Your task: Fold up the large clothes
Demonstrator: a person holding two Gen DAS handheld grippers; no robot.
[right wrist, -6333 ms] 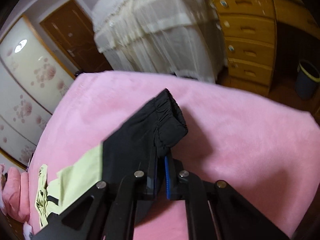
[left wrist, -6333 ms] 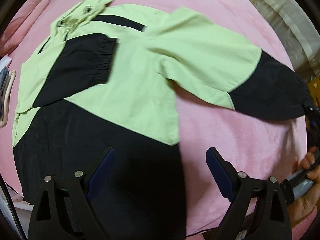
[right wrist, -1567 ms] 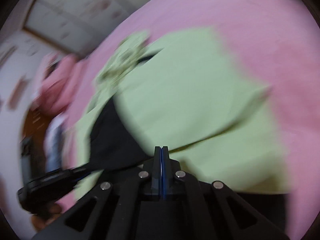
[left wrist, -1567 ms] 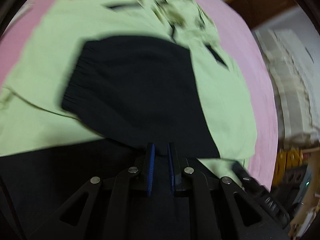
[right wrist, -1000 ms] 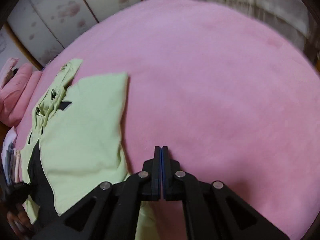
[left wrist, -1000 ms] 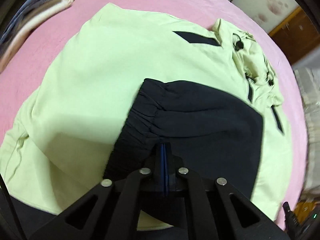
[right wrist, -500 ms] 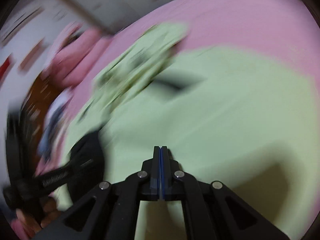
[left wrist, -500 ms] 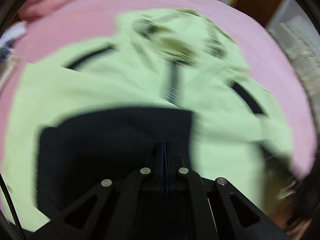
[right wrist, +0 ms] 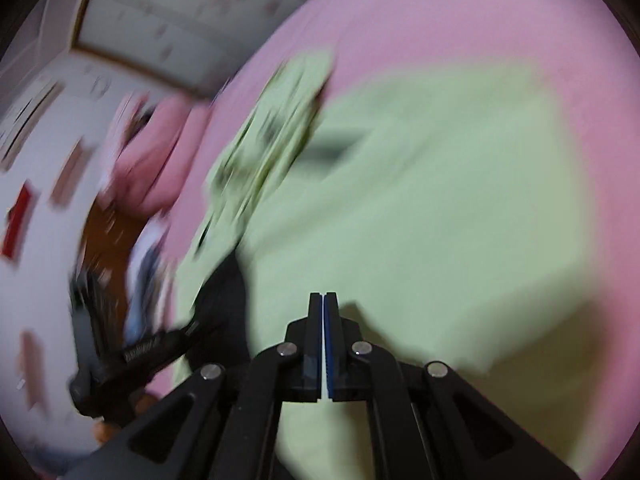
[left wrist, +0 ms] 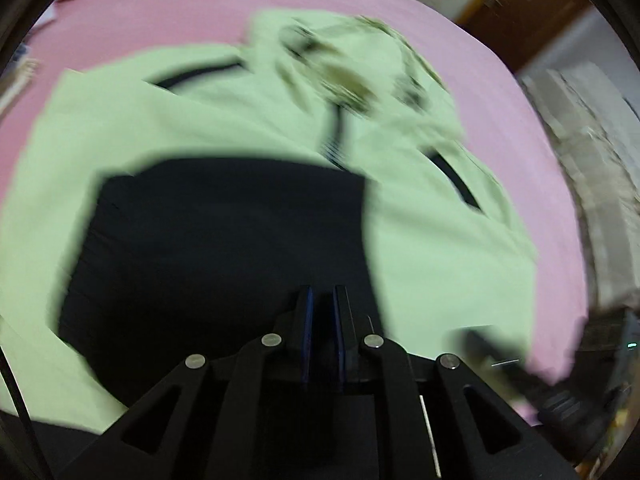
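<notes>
the jacket (left wrist: 440, 248) lay on the bed (left wrist: 192, 8), black hem apparently folded up. left tool (left wrist: 322, 308) was slightly parted, right tool (right wrist: 323, 312) closed and empty. the next move probably called for a fresh grip.

No writing, label, brand or number can be read in either view; both are motion-blurred, and nothing legible shows on any surface.

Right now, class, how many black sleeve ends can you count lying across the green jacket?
1. A black sleeve end lies across the jacket's green chest, just ahead of the left gripper. Another may be hidden; blur limits certainty.
</notes>
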